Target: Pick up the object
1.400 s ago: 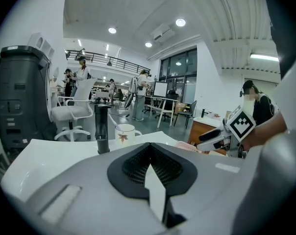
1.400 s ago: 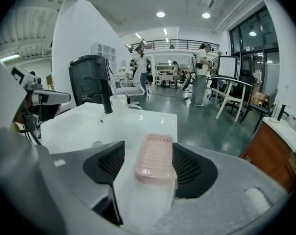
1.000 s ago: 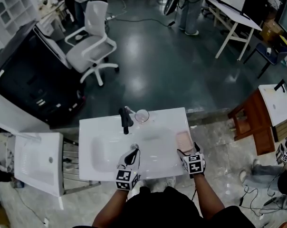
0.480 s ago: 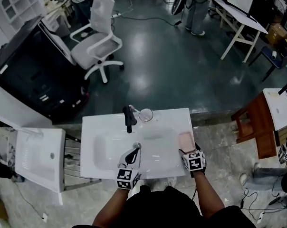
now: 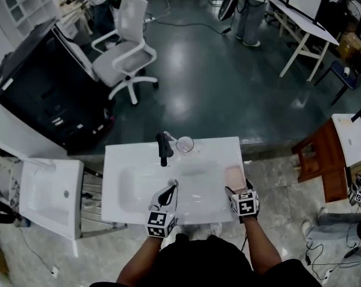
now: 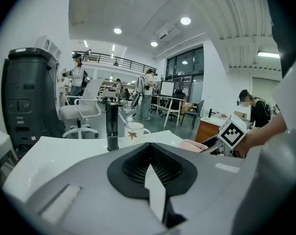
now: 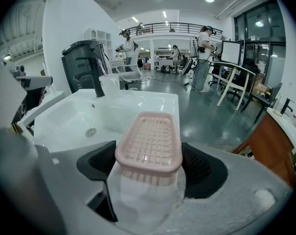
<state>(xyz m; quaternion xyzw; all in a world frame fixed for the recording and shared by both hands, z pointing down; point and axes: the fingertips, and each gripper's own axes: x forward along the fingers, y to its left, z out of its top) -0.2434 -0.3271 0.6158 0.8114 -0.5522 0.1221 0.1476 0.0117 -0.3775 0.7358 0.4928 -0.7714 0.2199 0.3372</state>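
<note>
A pink slatted soap dish lies on the right ledge of the white sink; in the head view the soap dish sits just ahead of my right gripper. Seen from the right gripper view, my right gripper is open, and its two black pads flank the dish's near end with a gap on each side. My left gripper hovers over the basin near the drain. In its own view the left gripper has its pads together at the tip and holds nothing.
A black faucet and a white cup with a leaf print stand at the sink's far rim. A second white basin lies to the left and a brown wooden stand to the right. Beyond are an office chair and desks.
The head view has shifted slightly. Both grippers stay in nearly the same places, with the right one still around the soap dish's near end.
</note>
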